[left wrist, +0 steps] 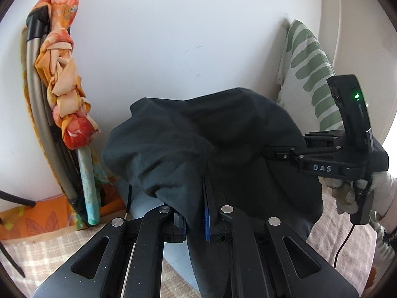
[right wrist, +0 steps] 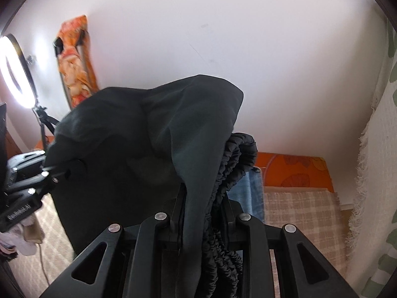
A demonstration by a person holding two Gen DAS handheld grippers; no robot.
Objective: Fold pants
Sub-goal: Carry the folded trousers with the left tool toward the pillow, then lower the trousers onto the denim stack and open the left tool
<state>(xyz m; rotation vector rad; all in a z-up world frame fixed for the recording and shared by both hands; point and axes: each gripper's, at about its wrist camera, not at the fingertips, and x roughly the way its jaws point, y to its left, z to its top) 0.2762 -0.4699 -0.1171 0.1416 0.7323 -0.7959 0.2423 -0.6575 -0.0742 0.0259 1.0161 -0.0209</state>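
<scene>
The dark grey pants (left wrist: 211, 136) hang in the air between both grippers, bunched and draped over the fingers. My left gripper (left wrist: 196, 213) is shut on a fold of the cloth; its blue pads pinch the fabric. The right gripper (left wrist: 280, 155) reaches in from the right, a gloved hand behind it. In the right wrist view my right gripper (right wrist: 204, 198) is shut on the pants (right wrist: 148, 136) at the gathered elastic waistband (right wrist: 233, 164). The left gripper (right wrist: 54, 173) enters at the left edge, its tips buried in the cloth.
A checked beige cloth (right wrist: 302, 213) covers the surface below, with blue fabric (right wrist: 250, 191) and an orange patterned sheet (right wrist: 297, 171) behind it. A folded frame wrapped in orange cloth (left wrist: 67, 94) leans on the white wall. A ring light (right wrist: 17, 72) stands left; a green-leaf curtain (left wrist: 310, 69) hangs right.
</scene>
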